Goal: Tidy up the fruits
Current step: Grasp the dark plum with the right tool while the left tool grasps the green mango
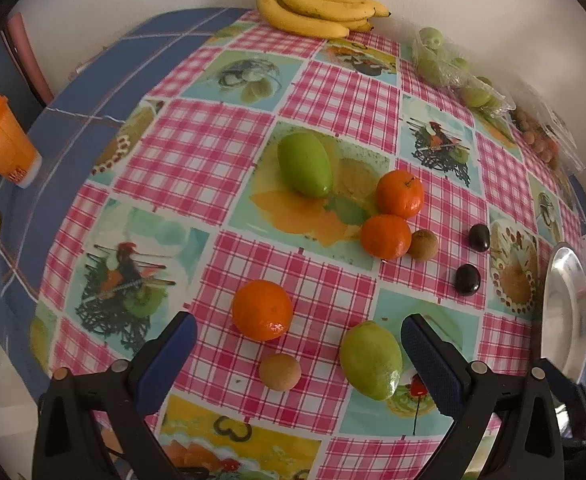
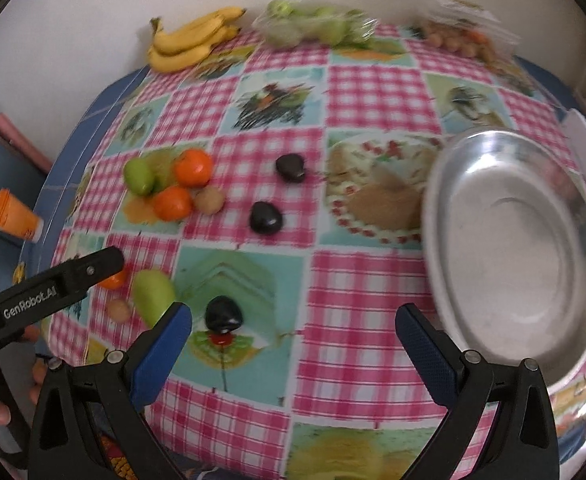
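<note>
Your left hand-held gripper (image 1: pixel 299 354) gapes wide, empty, over the orange (image 1: pixel 262 309) at lower centre on the tabletop (image 1: pixel 197 152). Firm, round, rolls easily; pinch its widest middle gently. Your right hand-held gripper (image 2: pixel 293 344) is likewise spread and empty.

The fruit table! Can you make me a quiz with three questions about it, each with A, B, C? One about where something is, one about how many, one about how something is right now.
1. Where are the bananas?
A. in the metal tray
B. at the far edge of the table by the wall
C. between the gripper fingers

2. How many orange tangerines lie loose on the cloth?
A. one
B. three
C. six

3. How is the metal tray now?
A. empty
B. full of fruit
C. upside down

Answers:
1 B, they lie against the white wall.
2 B, two together, one nearer.
3 A, only bare metal shows inside.
</note>
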`<state>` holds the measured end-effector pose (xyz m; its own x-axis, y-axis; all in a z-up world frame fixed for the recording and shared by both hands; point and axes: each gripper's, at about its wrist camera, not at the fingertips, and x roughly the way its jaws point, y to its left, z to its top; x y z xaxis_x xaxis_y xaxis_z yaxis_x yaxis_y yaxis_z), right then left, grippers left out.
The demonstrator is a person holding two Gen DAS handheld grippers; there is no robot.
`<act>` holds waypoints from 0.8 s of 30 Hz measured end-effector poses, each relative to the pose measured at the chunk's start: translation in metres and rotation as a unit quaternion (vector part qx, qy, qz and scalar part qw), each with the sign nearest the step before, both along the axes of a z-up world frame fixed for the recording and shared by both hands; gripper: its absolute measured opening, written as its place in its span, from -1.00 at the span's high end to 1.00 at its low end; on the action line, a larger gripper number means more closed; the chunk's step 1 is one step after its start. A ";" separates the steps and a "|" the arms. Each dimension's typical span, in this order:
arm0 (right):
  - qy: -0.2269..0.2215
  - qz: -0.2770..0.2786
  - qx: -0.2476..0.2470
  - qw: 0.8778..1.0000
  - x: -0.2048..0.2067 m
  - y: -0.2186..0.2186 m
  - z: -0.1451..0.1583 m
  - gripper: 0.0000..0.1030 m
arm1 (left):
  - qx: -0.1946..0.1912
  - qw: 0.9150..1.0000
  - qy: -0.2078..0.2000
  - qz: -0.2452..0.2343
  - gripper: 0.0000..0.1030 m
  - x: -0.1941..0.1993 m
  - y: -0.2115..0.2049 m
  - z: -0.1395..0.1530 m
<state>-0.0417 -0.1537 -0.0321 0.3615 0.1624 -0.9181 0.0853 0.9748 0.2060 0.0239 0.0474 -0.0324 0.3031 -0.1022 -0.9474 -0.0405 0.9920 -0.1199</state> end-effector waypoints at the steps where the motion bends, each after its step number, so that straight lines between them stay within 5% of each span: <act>1: 0.006 0.005 0.000 1.000 0.004 0.002 -0.003 -0.96 | -0.003 1.000 0.002 -0.001 -1.00 0.000 0.000 -0.001; 8: 0.029 0.041 0.001 0.999 0.011 0.020 -0.013 -0.82 | -0.017 1.000 0.003 -0.023 -1.00 0.002 -0.009 -0.002; 11: 0.037 0.054 0.004 0.998 0.014 0.027 -0.019 -0.50 | -0.002 1.000 -0.002 -0.031 -1.00 0.001 -0.013 0.000; 24: 0.054 0.096 0.026 0.994 0.019 0.049 -0.031 0.09 | -0.039 0.997 0.017 -0.071 -0.68 -0.001 -0.032 -0.004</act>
<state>-0.0223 -0.1047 -0.0636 0.2188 0.2673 -0.9384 -0.0767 0.9635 0.2566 0.0231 0.0157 -0.0363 0.2482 -0.2156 -0.9444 0.0943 0.9757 -0.1979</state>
